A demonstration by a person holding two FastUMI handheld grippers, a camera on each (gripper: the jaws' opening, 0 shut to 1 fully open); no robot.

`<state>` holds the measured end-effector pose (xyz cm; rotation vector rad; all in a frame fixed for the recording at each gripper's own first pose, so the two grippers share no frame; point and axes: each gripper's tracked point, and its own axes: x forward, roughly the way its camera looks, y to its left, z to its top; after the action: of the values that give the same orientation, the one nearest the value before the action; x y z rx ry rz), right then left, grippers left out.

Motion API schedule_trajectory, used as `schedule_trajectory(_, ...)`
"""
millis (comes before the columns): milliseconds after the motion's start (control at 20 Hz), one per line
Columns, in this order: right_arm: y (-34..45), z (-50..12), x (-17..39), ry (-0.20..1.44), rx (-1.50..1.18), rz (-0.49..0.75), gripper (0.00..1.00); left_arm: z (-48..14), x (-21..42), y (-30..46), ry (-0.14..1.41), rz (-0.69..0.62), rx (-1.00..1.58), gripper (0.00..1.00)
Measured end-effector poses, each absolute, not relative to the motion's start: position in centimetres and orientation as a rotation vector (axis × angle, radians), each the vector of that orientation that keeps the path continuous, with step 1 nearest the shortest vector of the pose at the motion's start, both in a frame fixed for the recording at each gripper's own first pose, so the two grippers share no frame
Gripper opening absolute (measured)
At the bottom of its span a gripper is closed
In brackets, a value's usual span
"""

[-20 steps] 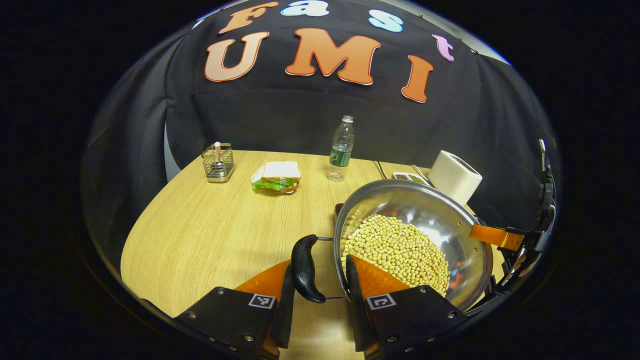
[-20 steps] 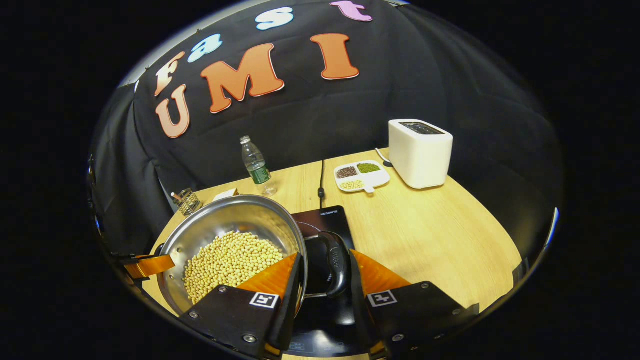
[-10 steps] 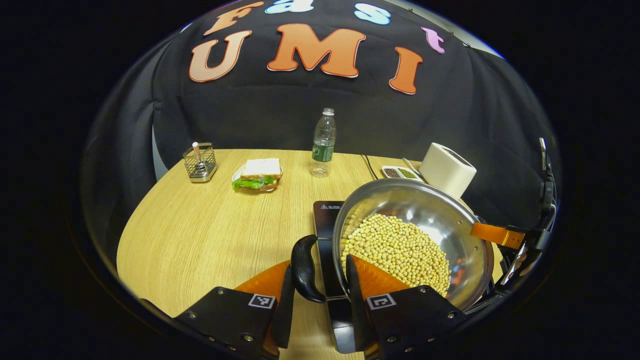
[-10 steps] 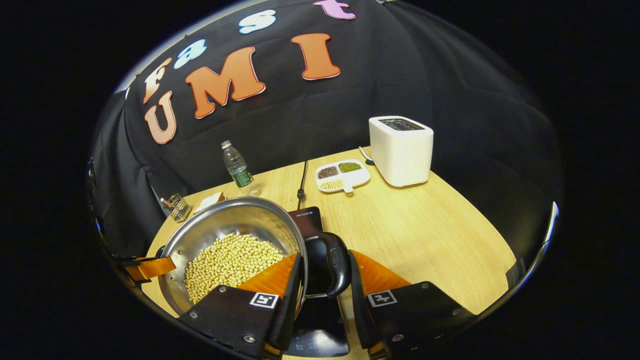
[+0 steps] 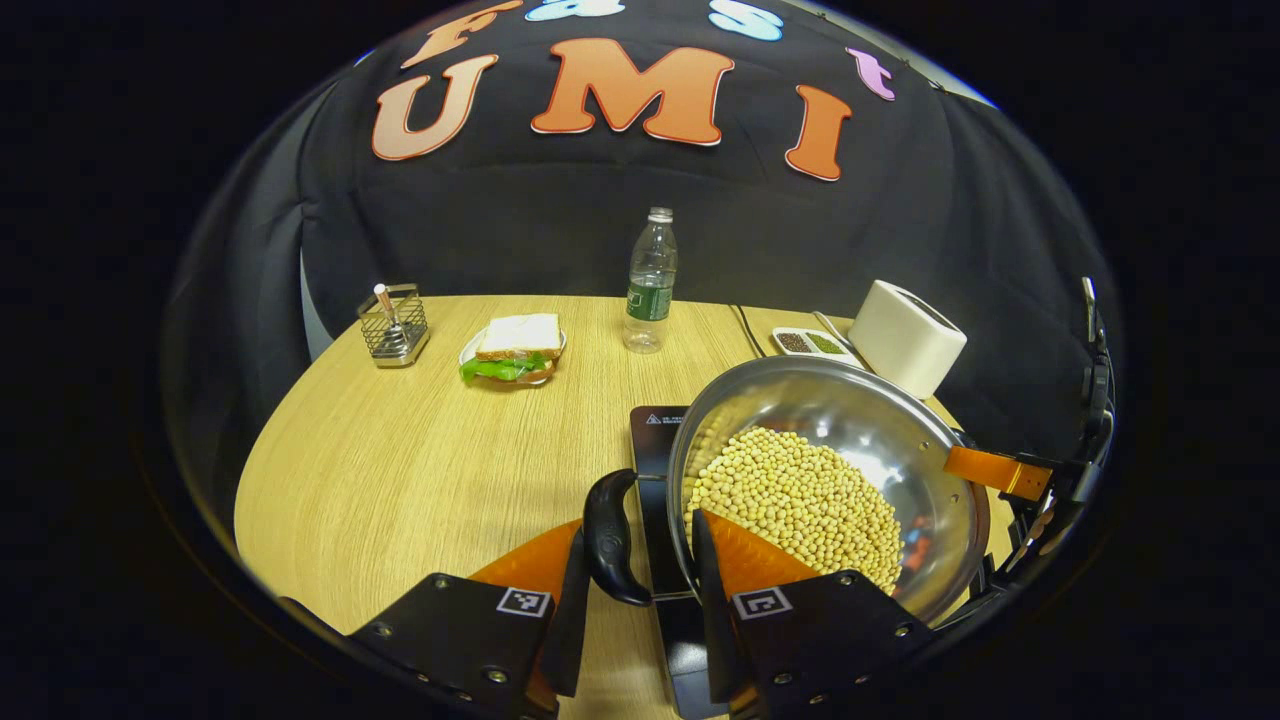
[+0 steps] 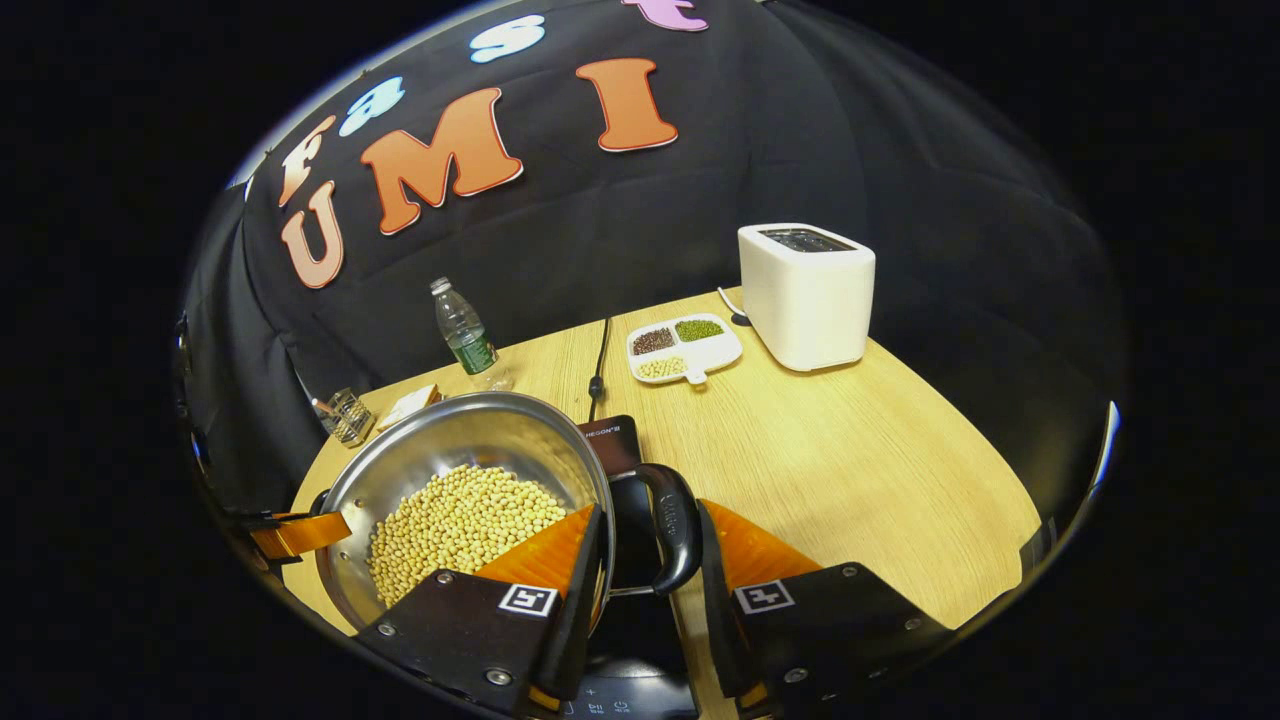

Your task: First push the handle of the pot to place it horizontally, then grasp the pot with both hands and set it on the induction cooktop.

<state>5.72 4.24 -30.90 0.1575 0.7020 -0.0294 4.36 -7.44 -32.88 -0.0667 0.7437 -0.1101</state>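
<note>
Steel pot (image 5: 860, 420) of soybeans above black induction cooktop (image 5: 650, 440).

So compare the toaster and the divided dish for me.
The toaster is a tall white box standing upright; the dish is low and flat. The toaster's top has a dark slot, while the dish has three open compartments holding dark, green and pale grains. The toaster is the larger, and stands nearer the table's edge than the dish. Both are white and sit side by side at the table's far end.

Silver pot (image 5: 880, 430) holds yellow beans (image 5: 800, 500); its handles (image 5: 608, 537) are black.
</note>
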Motion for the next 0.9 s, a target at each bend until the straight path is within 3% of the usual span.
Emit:
schedule_trajectory(200, 4.2, -31.0, 6.0, 0.704, 0.167, -0.021, 0.53, -33.1, 4.7, -7.4, 0.738, -0.110, -0.095, 0.50)
schedule_trajectory(350, 4.3, -30.8, 6.1, 0.704, 0.183, -0.022, 0.53, -33.0, 4.6, -7.4, 0.731, -0.127, -0.099, 0.55)
schedule_trajectory(450, 4.4, -30.2, 6.1, 0.689, 0.174, -0.020, 0.61, -32.9, 4.6, -7.5, 0.727, -0.131, -0.097, 0.56)
schedule_trajectory(500, 4.2, -29.9, 6.1, 0.679, 0.153, -0.025, 0.56, -32.4, 4.6, -7.4, 0.715, -0.133, -0.082, 0.57)
schedule_trajectory(550, 4.2, -29.3, 6.2, 0.664, 0.140, -0.026, 0.64, -31.5, 4.8, -7.1, 0.687, -0.132, -0.053, 0.58)
schedule_trajectory(650, 4.3, -28.2, 6.0, 0.643, 0.119, -0.024, 0.90, -28.6, 5.5, -6.2, 0.588, -0.102, 0.016, 0.60)
schedule_trajectory(700, 4.4, -27.5, 6.0, 0.627, 0.105, -0.023, 0.95, -27.0, 5.7, -5.8, 0.545, -0.089, 0.036, 0.60)
schedule_trajectory(800, 4.5, -25.4, 6.4, 0.581, 0.080, -0.017, 0.96, -24.3, 5.3, -5.5, 0.493, -0.067, 0.030, 0.60)
schedule_trajectory(850, 4.6, -24.0, 6.4, 0.557, 0.073, -0.006, 0.95, -22.9, 5.2, -4.8, 0.478, -0.041, 0.026, 0.68)
schedule_trajectory(900, 4.8, -22.4, 6.5, 0.528, 0.068, 0.005, 0.95, -21.7, 5.4, -3.9, 0.453, 0.000, 0.038, 0.95)
